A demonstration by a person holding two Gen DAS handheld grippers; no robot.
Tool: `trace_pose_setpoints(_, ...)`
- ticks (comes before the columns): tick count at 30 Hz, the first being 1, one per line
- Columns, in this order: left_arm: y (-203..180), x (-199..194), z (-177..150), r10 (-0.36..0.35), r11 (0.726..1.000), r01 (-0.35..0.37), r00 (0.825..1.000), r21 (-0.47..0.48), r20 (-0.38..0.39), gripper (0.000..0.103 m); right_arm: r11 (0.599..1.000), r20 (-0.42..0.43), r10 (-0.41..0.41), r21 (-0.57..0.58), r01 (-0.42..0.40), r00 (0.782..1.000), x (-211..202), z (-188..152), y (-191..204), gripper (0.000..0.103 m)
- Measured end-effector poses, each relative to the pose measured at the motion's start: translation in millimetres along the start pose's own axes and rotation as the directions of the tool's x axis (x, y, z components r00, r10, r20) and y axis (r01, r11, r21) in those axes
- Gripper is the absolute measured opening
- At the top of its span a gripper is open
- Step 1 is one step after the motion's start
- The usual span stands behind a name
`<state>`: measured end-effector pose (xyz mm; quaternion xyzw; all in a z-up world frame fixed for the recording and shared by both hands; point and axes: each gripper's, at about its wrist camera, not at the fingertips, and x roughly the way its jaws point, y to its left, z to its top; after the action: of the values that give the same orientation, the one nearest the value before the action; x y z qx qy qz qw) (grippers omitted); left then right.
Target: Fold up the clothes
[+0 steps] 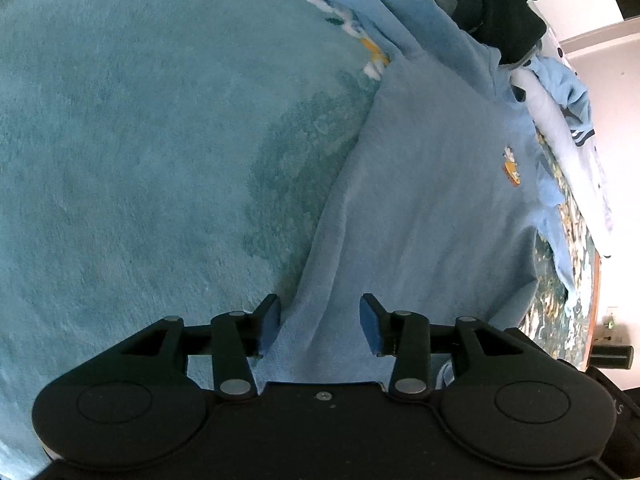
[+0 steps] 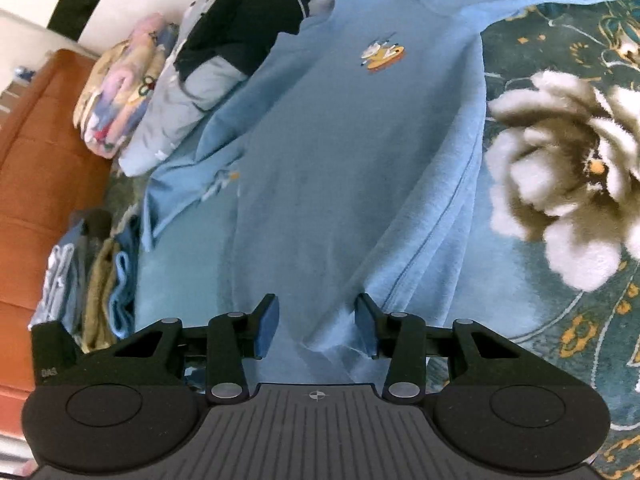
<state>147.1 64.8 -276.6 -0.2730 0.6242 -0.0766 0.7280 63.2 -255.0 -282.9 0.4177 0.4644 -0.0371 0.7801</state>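
Note:
A light blue sweatshirt with a small orange and white chest logo lies spread on a teal blanket. My left gripper is open, its jaws on either side of the sweatshirt's hem edge. In the right wrist view the same sweatshirt lies flat, logo far from me. My right gripper is open over the hem near the side seam, with a fold of cloth between the jaws.
A pile of unfolded clothes, dark and pale, lies beyond the sweatshirt. Folded items are stacked at the left by an orange-brown sofa edge. A large white flower pattern marks the blanket at the right.

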Motion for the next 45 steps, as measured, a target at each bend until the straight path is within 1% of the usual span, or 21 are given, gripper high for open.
trace_pose_setpoints(3, 0, -1, 2, -0.024, 1.000, 0.024, 1.000, 0.014, 0.006, 0.042, 1.000, 0.006, 0.006, 0.001, -0.006, 1.000, -5, 0, -3, 0.039)
trace_pose_setpoints(6, 0, -2, 3, -0.037, 0.999, 0.037, 0.999, 0.023, 0.010, 0.042, 0.998, 0.002, 0.002, -0.057, -0.001, 1.000, -7, -1, 4, 0.039)
trace_pose_setpoints(8, 1, -2, 3, -0.038, 0.999, 0.037, 0.999, 0.011, 0.011, 0.042, 0.999, -0.014, 0.030, -0.045, -0.031, 0.999, -1, 3, 10, 0.039)
trace_pose_setpoints(10, 2, -2, 4, -0.039, 0.999, 0.039, 0.999, 0.001, 0.010, 0.042, 0.996, -0.016, 0.044, -0.074, -0.045, 0.999, 1, 5, 20, 0.039)
trace_pose_setpoints(12, 2, -3, 5, -0.040, 0.999, 0.040, 0.999, 0.004, 0.008, 0.042, 0.994, -0.028, 0.024, -0.108, -0.027, 0.999, 1, 5, 23, 0.038)
trace_pose_setpoints(13, 2, -3, 6, -0.039, 0.999, 0.039, 0.999, 0.008, 0.008, 0.043, 0.995, -0.024, 0.003, -0.102, -0.006, 1.000, -2, 4, 19, 0.039)
trace_pose_setpoints(16, 4, -4, 8, -0.040, 0.999, 0.040, 0.999, 0.007, 0.011, 0.043, 0.996, -0.001, -0.069, -0.053, 0.069, 0.998, -16, 3, 1, 0.039)
trace_pose_setpoints(17, 5, -4, 9, -0.041, 0.999, 0.040, 0.999, 0.006, 0.012, 0.043, 0.993, -0.009, -0.110, -0.042, 0.109, 0.994, -18, 3, -4, 0.039)
trace_pose_setpoints(19, 5, -2, 8, -0.041, 0.999, 0.041, 0.999, 0.004, 0.010, 0.043, 0.987, -0.022, -0.162, -0.015, 0.161, 0.987, -19, 1, -15, 0.033)
trace_pose_setpoints(21, 5, -1, 7, -0.042, 0.999, 0.042, 0.999, 0.001, 0.004, 0.043, 0.988, -0.041, -0.152, 0.013, 0.152, 0.988, -17, -1, -19, 0.033)
trace_pose_setpoints(25, 4, 2, 5, -0.043, 0.999, 0.043, 0.999, 0.018, -0.014, 0.043, 0.992, -0.063, -0.125, -0.013, 0.124, 0.990, -5, -4, -7, 0.032)
trace_pose_setpoints(28, 4, 2, 5, -0.042, 0.999, 0.043, 0.999, 0.029, -0.020, 0.043, 0.983, -0.096, -0.185, -0.011, 0.185, 0.978, 7, -6, -6, 0.030)
trace_pose_setpoints(30, 5, 3, 6, -0.044, 0.999, 0.044, 0.999, 0.026, -0.026, 0.043, 0.983, -0.097, -0.176, 0.043, 0.180, 0.980, 8, -6, -12, 0.029)
trace_pose_setpoints(32, 5, 5, 8, -0.045, 0.999, 0.045, 0.999, 0.022, -0.028, 0.043, 0.982, -0.090, -0.176, 0.059, 0.182, 0.980, 11, -5, -13, 0.029)
trace_pose_setpoints(34, 5, 5, 9, -0.046, 0.999, 0.046, 0.999, 0.018, -0.029, 0.044, 0.979, -0.090, -0.187, 0.067, 0.194, 0.978, 15, -4, -13, 0.027)
trace_pose_setpoints(35, 5, 4, 9, -0.046, 0.999, 0.047, 0.999, 0.018, -0.028, 0.044, 0.976, -0.093, -0.198, 0.068, 0.205, 0.976, 18, -3, -12, 0.022)
trace_pose_setpoints(36, 5, 4, 9, -0.047, 0.999, 0.047, 0.998, 0.020, -0.029, 0.045, 0.974, -0.097, -0.209, 0.068, 0.216, 0.973, 21, -2, -11, 0.014)
trace_pose_setpoints(38, 4, 3, 10, -0.046, 0.999, 0.047, 0.998, 0.024, -0.030, 0.045, 0.970, -0.092, -0.230, 0.051, 0.236, 0.969, 21, -3, -8, 0.005)
trace_pose_setpoints(40, 4, 2, 11, -0.045, 0.999, 0.046, 0.999, 0.023, -0.028, 0.045, 0.971, -0.079, -0.231, 0.051, 0.235, 0.970, 15, -5, -9, 0.002)
trace_pose_setpoints(43, 5, -1, 12, -0.046, 0.999, 0.046, 0.999, 0.019, -0.020, 0.045, 0.970, -0.044, -0.238, 0.047, 0.240, 0.970, -7, -6, -13, 0.002)
trace_pose_setpoints(45, 5, -2, 13, -0.046, 0.999, 0.046, 0.999, 0.017, -0.015, 0.046, 0.962, -0.019, -0.268, 0.049, 0.269, 0.963, -26, -3, -18, 0.002)
